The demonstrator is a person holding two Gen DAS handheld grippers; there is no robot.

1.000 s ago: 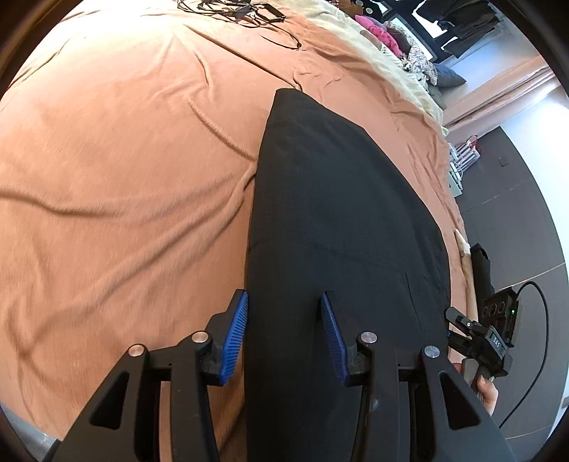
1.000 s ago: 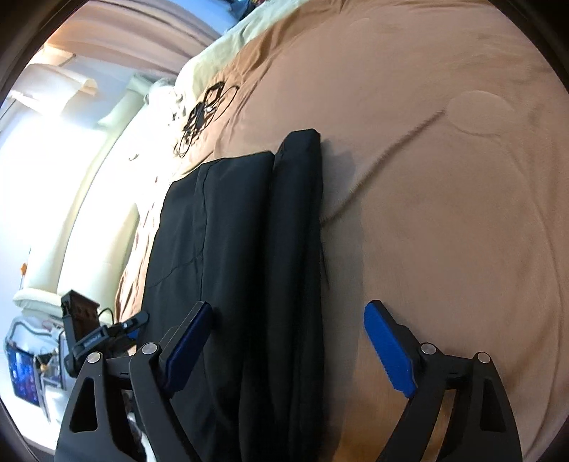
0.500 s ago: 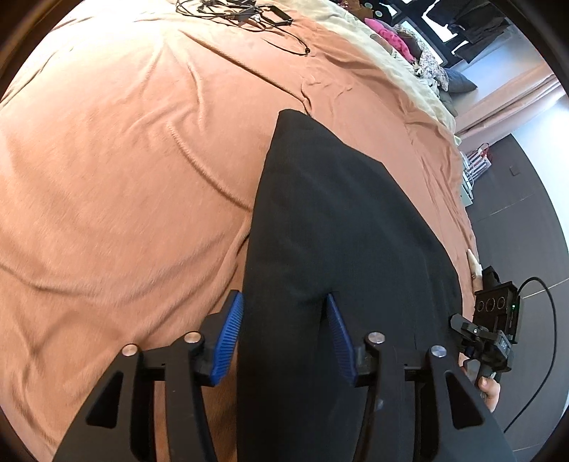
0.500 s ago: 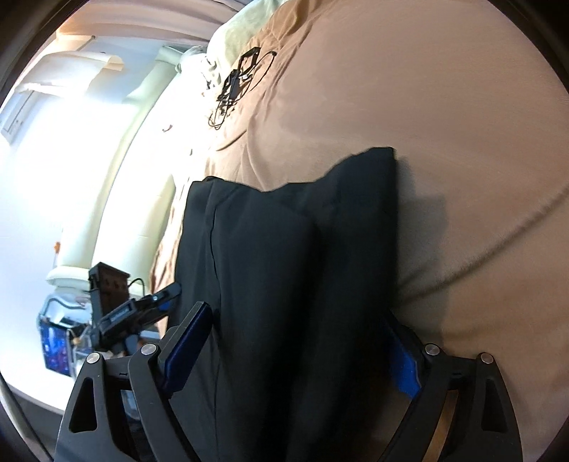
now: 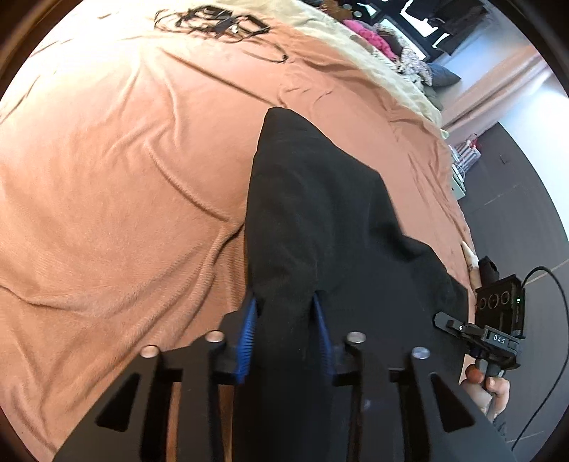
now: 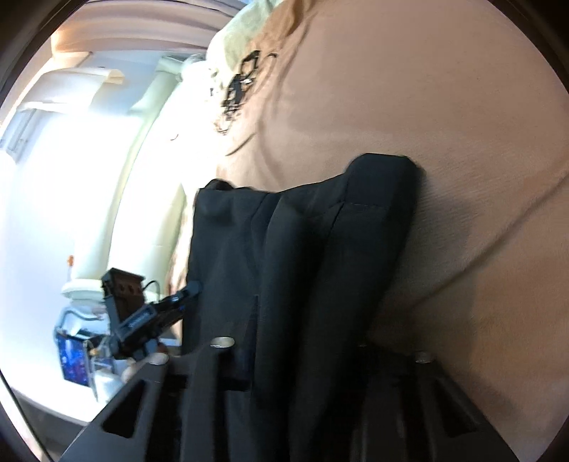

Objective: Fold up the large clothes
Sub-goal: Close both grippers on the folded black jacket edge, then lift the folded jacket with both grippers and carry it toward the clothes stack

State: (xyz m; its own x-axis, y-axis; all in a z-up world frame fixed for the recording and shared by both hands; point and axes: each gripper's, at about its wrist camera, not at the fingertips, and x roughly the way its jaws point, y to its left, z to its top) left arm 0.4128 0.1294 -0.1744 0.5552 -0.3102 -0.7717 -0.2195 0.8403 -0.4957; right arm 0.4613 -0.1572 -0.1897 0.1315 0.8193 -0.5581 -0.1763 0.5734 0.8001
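Observation:
A long folded black garment [image 5: 320, 213] lies on the orange-brown bed cover [image 5: 106, 177], running away from me. My left gripper [image 5: 284, 305] is closing on its near end, and the cloth bunches up between the blue pads [image 5: 249, 330]. In the right wrist view the same garment [image 6: 320, 248] rises in thick folds. My right gripper [image 6: 306, 320] is closing on those folds too, and the cloth hides most of its fingers. Each wrist view shows the other gripper at the garment's side, held by a hand [image 5: 487, 387].
A tangle of black cables [image 5: 213, 21] lies at the far end of the bed. A cream blanket [image 5: 373, 60] runs along the far right edge, with piled clothes behind it. Dark floor [image 5: 515, 213] lies to the right of the bed.
Both grippers have closed from wide open onto the garment's near end. The cloth now bunches and stands up between the pads, where it lay flat before.

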